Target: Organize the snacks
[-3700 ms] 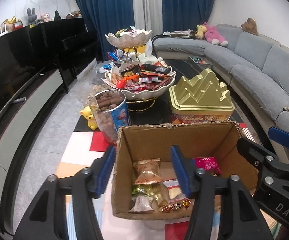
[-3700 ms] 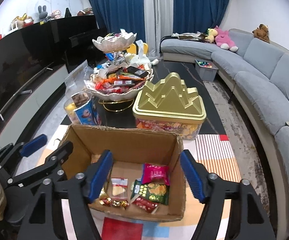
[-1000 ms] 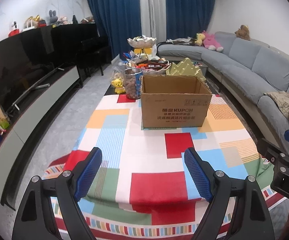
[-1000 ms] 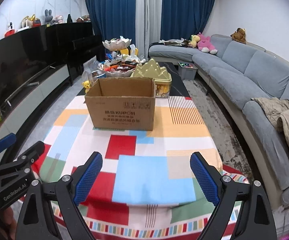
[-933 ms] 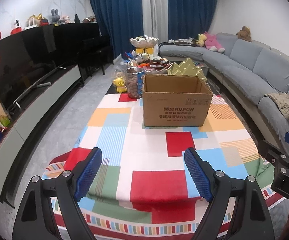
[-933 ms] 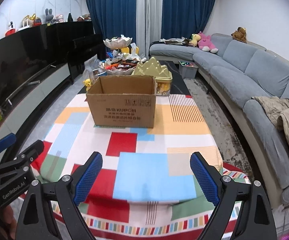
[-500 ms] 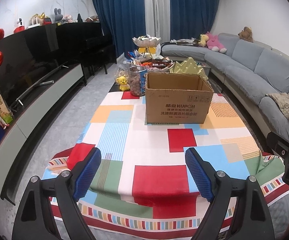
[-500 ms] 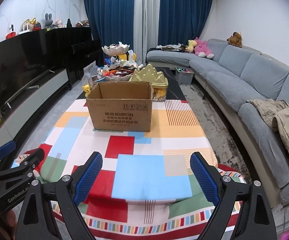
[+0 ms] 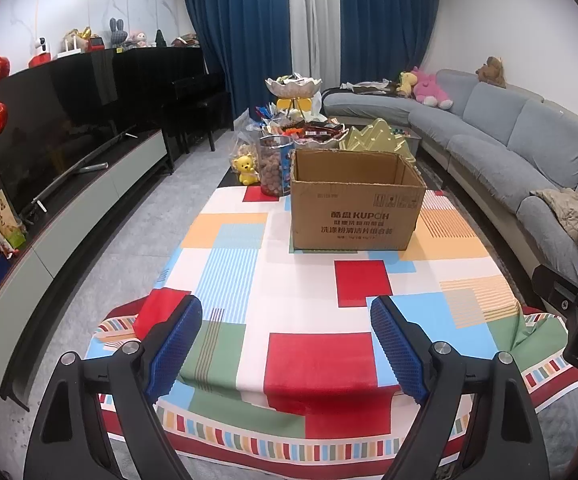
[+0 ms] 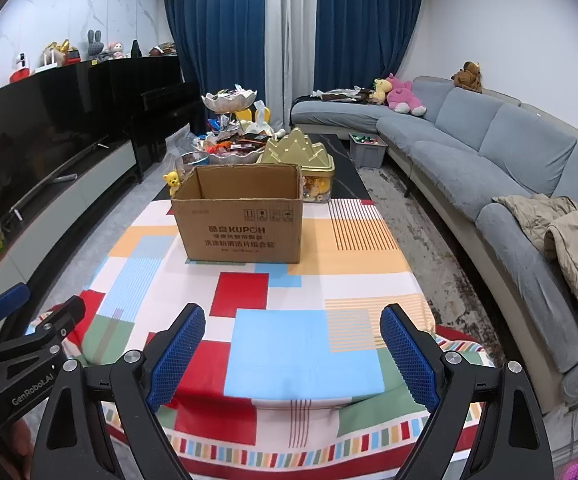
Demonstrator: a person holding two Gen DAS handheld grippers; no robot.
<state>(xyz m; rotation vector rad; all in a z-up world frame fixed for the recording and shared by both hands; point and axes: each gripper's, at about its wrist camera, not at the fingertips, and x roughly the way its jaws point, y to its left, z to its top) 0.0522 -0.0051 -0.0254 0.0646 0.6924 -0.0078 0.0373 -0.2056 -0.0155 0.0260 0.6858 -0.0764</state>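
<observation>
An open brown cardboard box stands at the far end of the colourful tablecloth; it also shows in the right wrist view. Its contents are hidden behind its front wall. My left gripper is open and empty, above the near edge of the table, far from the box. My right gripper is open and empty, also at the near edge. Behind the box stand a two-tier snack bowl, a gold tin and a jar of nuts.
A grey sofa curves along the right with a beige jacket on it. A TV cabinet runs along the left. A yellow bear toy sits beside the jar. A grey bin stands on the floor.
Both grippers have pulled back from over the box to the near edge of the table, and kept drifting slightly back. Both stayed open and empty.
</observation>
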